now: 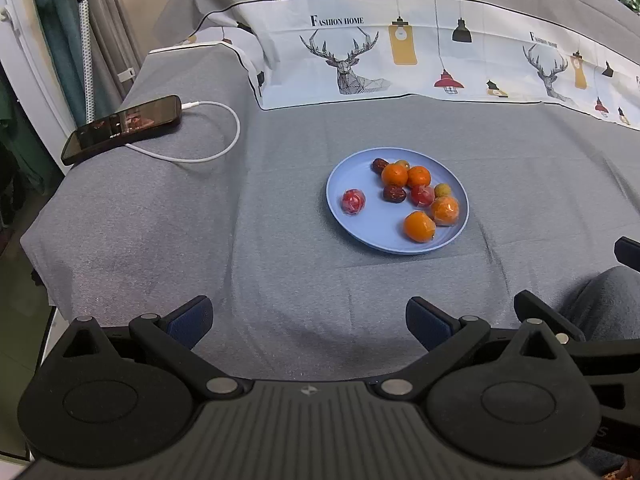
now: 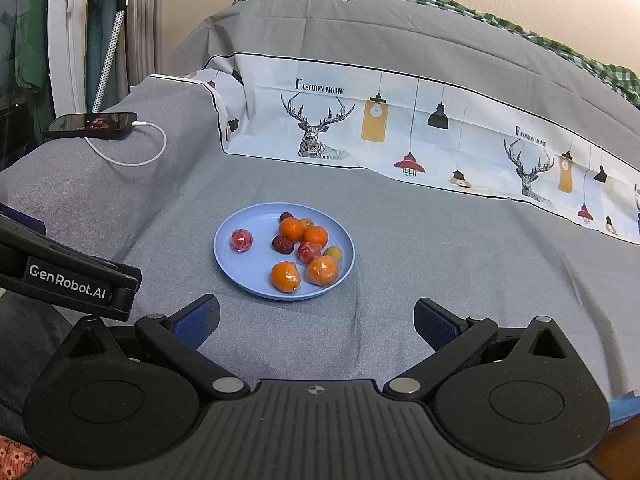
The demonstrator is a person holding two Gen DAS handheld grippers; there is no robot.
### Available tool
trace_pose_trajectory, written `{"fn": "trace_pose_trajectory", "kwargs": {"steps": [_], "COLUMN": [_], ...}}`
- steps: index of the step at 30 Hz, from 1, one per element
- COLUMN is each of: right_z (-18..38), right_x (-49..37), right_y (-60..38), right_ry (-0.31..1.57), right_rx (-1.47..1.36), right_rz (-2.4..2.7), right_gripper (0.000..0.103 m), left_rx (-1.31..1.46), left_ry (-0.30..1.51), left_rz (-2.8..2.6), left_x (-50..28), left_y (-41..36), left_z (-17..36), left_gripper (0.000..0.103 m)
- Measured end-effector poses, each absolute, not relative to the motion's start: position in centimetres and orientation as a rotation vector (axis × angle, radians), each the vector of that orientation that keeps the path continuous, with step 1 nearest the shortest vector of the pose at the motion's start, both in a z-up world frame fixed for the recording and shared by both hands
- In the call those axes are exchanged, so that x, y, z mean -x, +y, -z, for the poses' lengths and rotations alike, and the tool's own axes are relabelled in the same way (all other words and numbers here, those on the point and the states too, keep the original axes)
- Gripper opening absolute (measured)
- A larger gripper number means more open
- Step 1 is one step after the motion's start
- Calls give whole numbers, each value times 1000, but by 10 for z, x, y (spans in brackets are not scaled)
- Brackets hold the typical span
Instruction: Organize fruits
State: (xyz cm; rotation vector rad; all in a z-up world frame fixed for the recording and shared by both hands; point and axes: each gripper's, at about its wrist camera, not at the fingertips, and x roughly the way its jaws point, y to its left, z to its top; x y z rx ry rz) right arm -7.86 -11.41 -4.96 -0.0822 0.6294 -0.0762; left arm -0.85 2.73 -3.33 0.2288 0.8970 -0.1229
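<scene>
Left gripper [image 1: 308,322], right gripper [image 2: 316,322]: jaws spread wide, holding nothing, above grey cloth [image 1: 280,240]. Blue plate [image 1: 352,178] ahead, mid-cloth: oranges [image 1: 394,175], wrapped red fruit [image 1: 353,202], dark dates [image 1: 394,193].

printed band, over the left deer: the white printed band [image 1: 400,52] on the grey cover reads "fashion home" in dark capitals with a tall first f.
printed band, over the right deer: the same words stand there, smaller and harder to read.
left gripper arm: the black left gripper [image 2: 76,280], seen from the right wrist view, bears "genrobot.ai" in white letters.
phone screen: the phone [image 1: 120,128] shows small marks too blurred to read.
</scene>
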Motion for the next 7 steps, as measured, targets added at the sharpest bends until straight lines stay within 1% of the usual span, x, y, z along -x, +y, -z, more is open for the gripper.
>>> {"fn": "trace_pose_trajectory", "kwargs": {"steps": [7], "right_z": [50], "right_x": [79], "right_y": [-114], "right_ry": [630], "right_rx": [80], "right_rz": [77], "right_gripper": [102], "left_rx": [-227], "left_ry": [894], "left_rz": [118], "left_x": [9], "left_y": [29], "left_z": [33], "left_gripper": [103]}}
